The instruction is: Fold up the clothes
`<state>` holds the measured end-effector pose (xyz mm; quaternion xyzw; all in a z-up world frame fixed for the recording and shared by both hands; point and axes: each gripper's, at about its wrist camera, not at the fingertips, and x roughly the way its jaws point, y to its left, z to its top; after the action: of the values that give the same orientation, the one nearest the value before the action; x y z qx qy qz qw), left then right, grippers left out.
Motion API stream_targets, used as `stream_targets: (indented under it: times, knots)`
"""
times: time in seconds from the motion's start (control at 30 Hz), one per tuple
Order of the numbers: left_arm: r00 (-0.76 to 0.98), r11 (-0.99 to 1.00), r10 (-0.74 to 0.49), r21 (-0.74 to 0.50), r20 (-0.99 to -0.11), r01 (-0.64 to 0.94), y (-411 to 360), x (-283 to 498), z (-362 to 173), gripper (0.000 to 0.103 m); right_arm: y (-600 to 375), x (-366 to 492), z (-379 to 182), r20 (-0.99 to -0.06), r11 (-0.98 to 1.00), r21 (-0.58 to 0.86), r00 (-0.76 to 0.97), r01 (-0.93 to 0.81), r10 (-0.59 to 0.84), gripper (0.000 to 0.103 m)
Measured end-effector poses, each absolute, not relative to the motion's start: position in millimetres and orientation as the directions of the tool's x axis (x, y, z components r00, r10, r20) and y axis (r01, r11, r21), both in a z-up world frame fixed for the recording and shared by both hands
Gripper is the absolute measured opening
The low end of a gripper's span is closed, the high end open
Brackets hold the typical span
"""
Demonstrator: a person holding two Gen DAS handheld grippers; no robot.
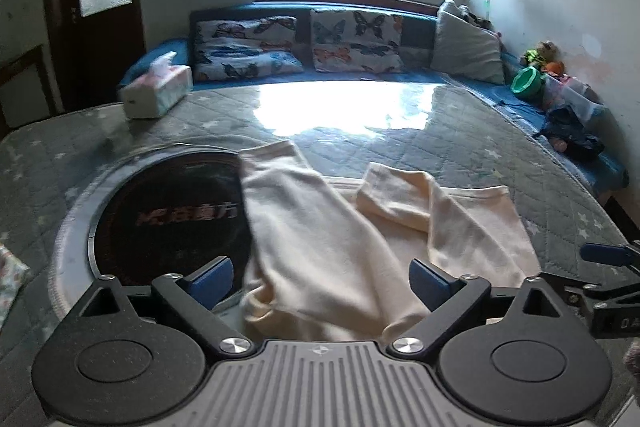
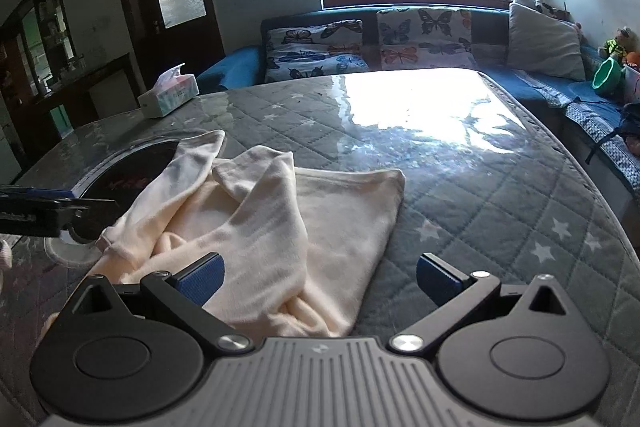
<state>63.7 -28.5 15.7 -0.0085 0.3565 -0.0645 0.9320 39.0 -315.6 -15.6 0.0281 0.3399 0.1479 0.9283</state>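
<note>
A cream garment [image 2: 256,227] lies rumpled on the quilted grey worktop [image 2: 460,195], both sleeves flung up across its body, one draping over a round black inset [image 1: 168,215]. The left gripper [image 1: 320,283] and the right gripper [image 2: 320,279] hover over its near edge, jaws spread wide and holding nothing (a tissue box [image 1: 156,89] sits well behind).

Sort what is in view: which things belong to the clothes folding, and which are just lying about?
Job in hand:
cream garment, sleeves crossed over it
left gripper, open
right gripper, open

Lying about:
tissue box
butterfly cushions
grey pillow
green bowl
round black inset in the table
</note>
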Motion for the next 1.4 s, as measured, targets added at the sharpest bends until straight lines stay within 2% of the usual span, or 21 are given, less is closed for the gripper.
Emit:
stream_targets:
  times: [0.13, 0.27, 0.33, 0.4, 0.43, 0.47, 0.5, 0.57, 0.77, 0.87, 0.9, 0.97, 1.0, 1.03, 1.07, 1.13, 1.23, 1.4]
  knots:
    - [0.718, 0.985, -0.159, -0.064, -0.678, 0.158, -41, 80, 10, 0.089, -308, 50, -16, -0.626, 0.951, 0.150, 0.719, -0.269, 0.302, 0.103]
    - [0.685, 0.978, -0.189, -0.070, -0.704, 0.198, -50, 97, 2, 0.073, -302, 62, -18, -0.628, 0.949, 0.135, 0.716, -0.284, 0.303, 0.101]
    - [0.660, 0.973, -0.208, -0.083, -0.722, 0.217, -52, 107, -5, 0.062, -300, 70, -17, -0.627, 0.949, 0.130, 0.717, -0.288, 0.303, 0.097]
    - [0.641, 0.970, -0.217, -0.090, -0.736, 0.226, -52, 113, -11, 0.040, -299, 79, -16, -0.628, 0.947, 0.130, 0.715, -0.293, 0.308, 0.093]
    - [0.633, 0.969, -0.222, -0.096, -0.742, 0.227, -50, 115, -15, 0.034, -298, 83, -16, -0.628, 0.947, 0.126, 0.715, -0.297, 0.308, 0.093]
    - [0.624, 0.968, -0.226, -0.102, -0.748, 0.228, -48, 117, -18, 0.020, -297, 90, -16, -0.630, 0.945, 0.121, 0.712, -0.305, 0.310, 0.092]
    - [0.628, 0.969, -0.226, -0.108, -0.745, 0.221, -43, 114, -17, 0.013, -296, 94, -16, -0.631, 0.943, 0.121, 0.709, -0.311, 0.315, 0.090]
    - [0.638, 0.972, -0.225, -0.120, -0.737, 0.204, -34, 106, -15, 0.007, -293, 106, -16, -0.637, 0.936, 0.130, 0.696, -0.328, 0.332, 0.085]
    - [0.667, 0.976, -0.218, -0.156, -0.712, 0.153, -6, 84, -8, 0.004, -274, 144, -25, -0.664, 0.909, 0.169, 0.638, -0.381, 0.391, 0.074]
    - [0.681, 0.976, -0.214, -0.175, -0.700, 0.127, 8, 72, -4, 0.003, -264, 153, -31, -0.672, 0.900, 0.170, 0.621, -0.402, 0.404, 0.065]
    - [0.686, 0.976, -0.213, -0.181, -0.696, 0.119, 13, 69, -3, 0.003, -261, 155, -33, -0.674, 0.897, 0.170, 0.616, -0.408, 0.408, 0.058]
    - [0.695, 0.977, -0.201, -0.194, -0.690, 0.090, 26, 56, 0, 0.003, -254, 160, -37, -0.678, 0.891, 0.170, 0.606, -0.421, 0.416, 0.056]
    - [0.698, 0.978, -0.193, -0.196, -0.690, 0.077, 33, 50, 0, 0.003, -251, 162, -39, -0.680, 0.888, 0.171, 0.601, -0.428, 0.421, 0.047]
    - [0.700, 0.978, -0.185, -0.198, -0.689, 0.064, 39, 43, 0, 0.003, -248, 164, -41, -0.681, 0.884, 0.171, 0.596, -0.435, 0.425, 0.033]
    - [0.700, 0.979, -0.177, -0.200, -0.692, 0.050, 43, 38, 0, 0.003, -247, 163, -40, -0.684, 0.881, 0.176, 0.590, -0.438, 0.430, 0.031]
    - [0.702, 0.980, -0.158, -0.200, -0.695, 0.023, 51, 25, 0, 0.003, -248, 158, -36, -0.675, 0.884, 0.160, 0.604, -0.440, 0.423, 0.015]
    - [0.708, 0.978, -0.146, -0.206, -0.691, 0.000, 63, 6, 2, 0.003, -249, 149, -30, -0.660, 0.887, 0.133, 0.628, -0.442, 0.412, 0.008]
    - [0.714, 0.978, -0.132, -0.207, -0.688, -0.018, 75, -22, 6, 0.003, -277, 113, -5, -0.596, 0.903, 0.107, 0.701, -0.415, 0.393, 0.006]
